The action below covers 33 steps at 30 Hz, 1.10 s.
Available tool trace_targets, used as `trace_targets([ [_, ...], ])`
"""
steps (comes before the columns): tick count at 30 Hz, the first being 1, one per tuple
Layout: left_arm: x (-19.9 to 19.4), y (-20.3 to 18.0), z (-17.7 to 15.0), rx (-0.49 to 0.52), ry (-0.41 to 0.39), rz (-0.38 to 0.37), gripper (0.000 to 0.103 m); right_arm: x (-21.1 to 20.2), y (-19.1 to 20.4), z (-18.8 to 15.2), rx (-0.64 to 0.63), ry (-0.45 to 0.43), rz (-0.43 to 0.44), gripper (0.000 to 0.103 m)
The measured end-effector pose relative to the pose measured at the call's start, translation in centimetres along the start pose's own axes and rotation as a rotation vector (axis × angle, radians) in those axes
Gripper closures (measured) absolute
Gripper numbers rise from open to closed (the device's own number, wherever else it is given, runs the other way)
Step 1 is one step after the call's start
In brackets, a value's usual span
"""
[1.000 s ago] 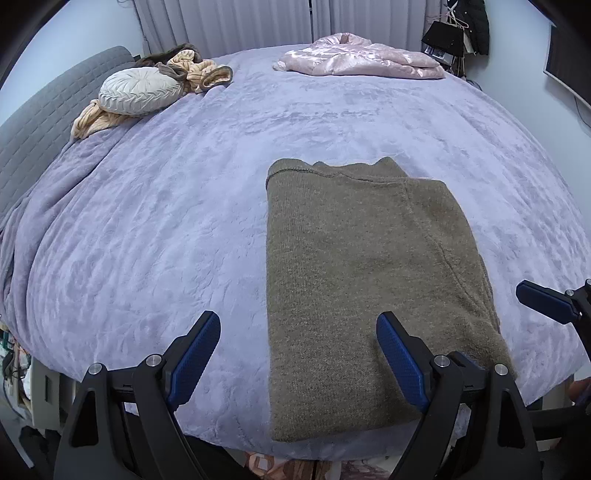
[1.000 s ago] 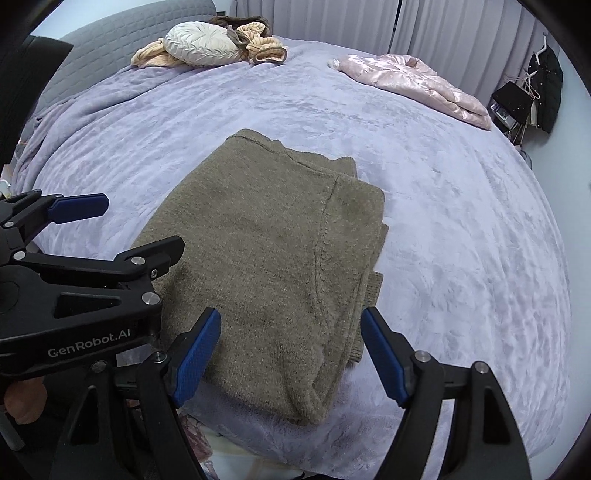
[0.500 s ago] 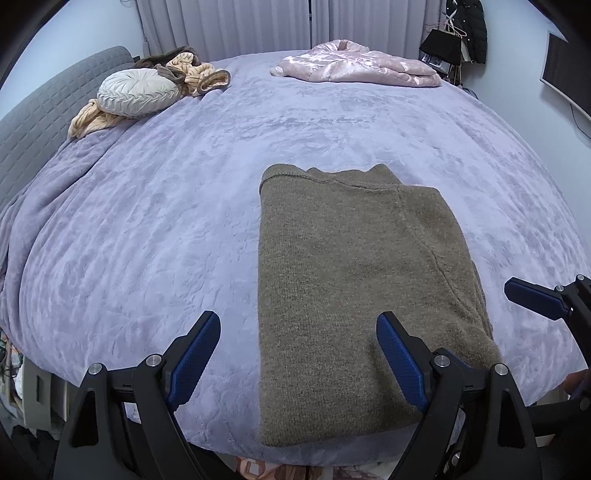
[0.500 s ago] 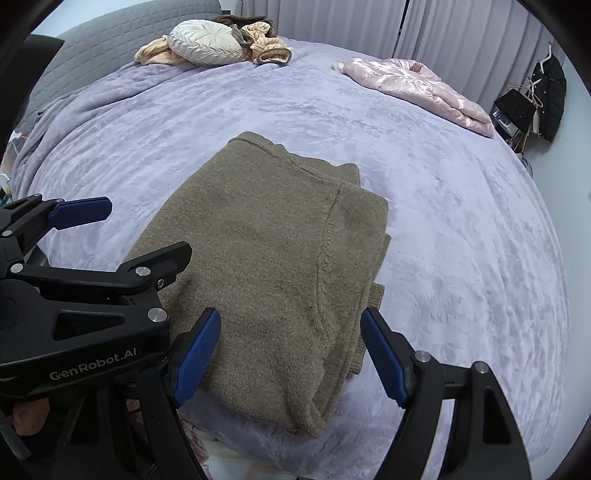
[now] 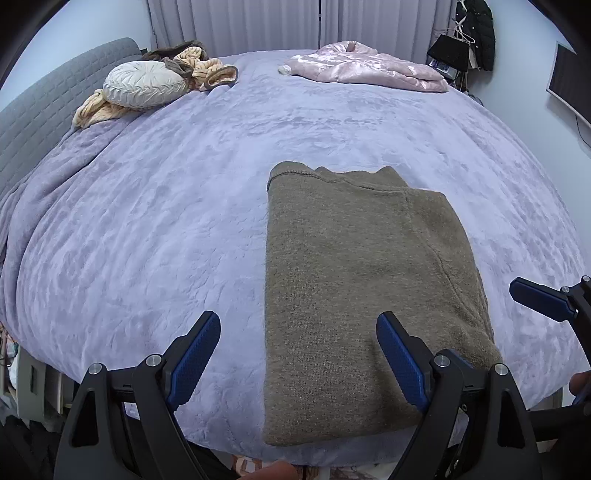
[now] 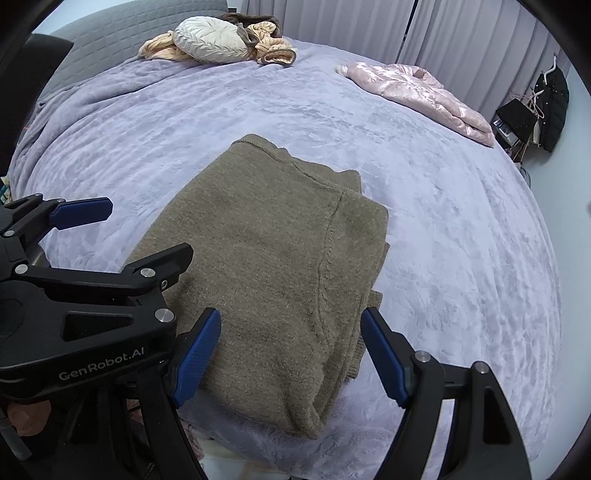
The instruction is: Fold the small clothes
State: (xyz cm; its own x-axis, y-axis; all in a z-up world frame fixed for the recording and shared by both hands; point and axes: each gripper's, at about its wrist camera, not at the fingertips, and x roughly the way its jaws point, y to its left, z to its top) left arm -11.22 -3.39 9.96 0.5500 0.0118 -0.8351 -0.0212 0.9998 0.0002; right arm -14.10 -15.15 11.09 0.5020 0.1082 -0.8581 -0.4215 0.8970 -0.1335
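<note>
Sweater, olive-brown knit, folded into a long rectangle with the sleeves tucked under. It lies flat on the near half of the bed, its near end at the bed's edge, its collar end pointing toward the far side. In my right wrist view the same sweater shows a stacked fold along its right side, with a ribbed cuff peeking out just beside the lower right corner.

My left tongs: spread wide, holding nothing. They hover over the near left portion of the sweater; the left blue pad sits above bare bedcover, the right one above the knit. Whether either pad touches the fabric I cannot tell.

My right tongs: spread wide, holding nothing, hovering over the near right corner of the sweater. The left tongs appear at the left of this view, beside the sweater's left edge; a tip of the right tongs shows at the right edge of the left wrist view.

Bed: covered by a lavender plush blanket, with a grey quilted headboard at the far left.

Round cushion, pale and pleated, at the far left corner of the bed, resting on a heap of peach and brown clothes.

Pink satin jacket, crumpled, at the far side of the bed, well apart from the sweater.

Curtains, light grey, behind the bed. Dark coat hanging at the far right.
</note>
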Motion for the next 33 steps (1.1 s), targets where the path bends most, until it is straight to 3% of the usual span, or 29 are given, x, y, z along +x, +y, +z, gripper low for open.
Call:
trace_targets([
  [13,0.0,1.4,0.1,-0.029,0.006,-0.031,0.016,-0.4,1.2,0.4,-0.026,-0.003,-0.011,0.022],
  [33,-0.6,0.5,0.3,-0.003,-0.003,0.011,0.016,-1.0,-0.1,0.0,0.002,-0.035,0.023,0.022],
])
